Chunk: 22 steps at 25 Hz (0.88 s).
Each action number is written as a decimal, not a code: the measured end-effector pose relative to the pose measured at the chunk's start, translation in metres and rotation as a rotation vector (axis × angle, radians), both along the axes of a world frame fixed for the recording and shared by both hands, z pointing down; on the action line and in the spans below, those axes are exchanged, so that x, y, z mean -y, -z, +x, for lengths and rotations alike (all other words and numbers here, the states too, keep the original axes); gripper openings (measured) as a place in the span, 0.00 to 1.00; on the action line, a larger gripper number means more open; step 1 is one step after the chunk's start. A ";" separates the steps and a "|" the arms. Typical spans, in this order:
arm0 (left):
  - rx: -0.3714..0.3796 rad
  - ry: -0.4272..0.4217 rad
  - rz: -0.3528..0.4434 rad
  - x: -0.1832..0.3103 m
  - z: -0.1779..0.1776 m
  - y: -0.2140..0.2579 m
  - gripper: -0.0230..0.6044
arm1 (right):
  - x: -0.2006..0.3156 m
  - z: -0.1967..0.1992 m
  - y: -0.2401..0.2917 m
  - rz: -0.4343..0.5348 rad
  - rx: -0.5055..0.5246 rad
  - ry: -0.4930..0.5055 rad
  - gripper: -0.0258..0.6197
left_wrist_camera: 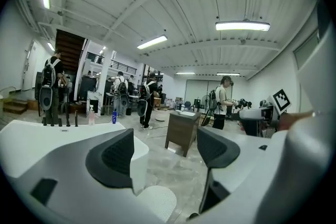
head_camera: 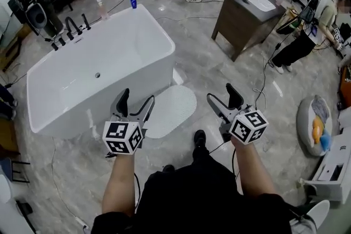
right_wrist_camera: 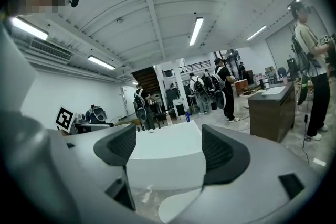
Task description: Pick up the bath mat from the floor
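The bath mat (head_camera: 171,109) is a pale oval with a dotted surface, lying flat on the marble floor beside the bathtub's near right corner. It also shows low in the left gripper view as a bath mat (left_wrist_camera: 156,202) and in the right gripper view as a bath mat (right_wrist_camera: 176,209). My left gripper (head_camera: 136,98) hovers over the mat's left part, jaws apart with nothing between them. My right gripper (head_camera: 223,93) is held to the right of the mat, above bare floor, jaws apart and empty. Both point roughly level, well above the floor.
A white freestanding bathtub (head_camera: 93,71) stands left of the mat, with black taps and bottles on its far rim. A wooden vanity cabinet (head_camera: 244,22) is at the back right. Cables trail over the floor. People stand around the room. A round cushion (head_camera: 313,124) lies at the right.
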<state>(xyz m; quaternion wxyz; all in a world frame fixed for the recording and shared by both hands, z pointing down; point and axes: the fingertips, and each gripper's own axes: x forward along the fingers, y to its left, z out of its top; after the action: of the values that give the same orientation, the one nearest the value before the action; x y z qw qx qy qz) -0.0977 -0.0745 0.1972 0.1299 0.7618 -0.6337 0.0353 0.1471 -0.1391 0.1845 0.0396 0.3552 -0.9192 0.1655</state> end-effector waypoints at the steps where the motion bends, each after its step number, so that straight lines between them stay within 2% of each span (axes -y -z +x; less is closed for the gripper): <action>1: 0.005 0.015 -0.007 0.010 0.002 -0.002 0.66 | 0.015 0.001 -0.004 -0.008 0.007 0.015 0.66; 6: 0.009 0.069 -0.051 0.071 0.025 -0.012 0.65 | 0.092 0.006 -0.020 -0.053 0.022 0.094 0.64; 12: 0.006 0.153 -0.087 0.119 0.050 -0.019 0.65 | 0.164 0.013 -0.037 -0.089 0.014 0.201 0.63; 17: -0.002 0.228 -0.112 0.129 0.050 -0.027 0.64 | 0.186 0.003 -0.050 -0.113 0.007 0.282 0.63; 22: -0.012 0.275 -0.110 0.124 0.036 -0.027 0.64 | 0.186 -0.013 -0.055 -0.130 -0.006 0.334 0.63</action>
<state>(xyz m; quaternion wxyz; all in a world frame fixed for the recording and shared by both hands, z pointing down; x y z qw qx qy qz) -0.0614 -0.1988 0.2241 0.1790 0.6595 -0.7285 0.0473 0.1337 -0.3253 0.2399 0.0923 0.1946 -0.9526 0.2146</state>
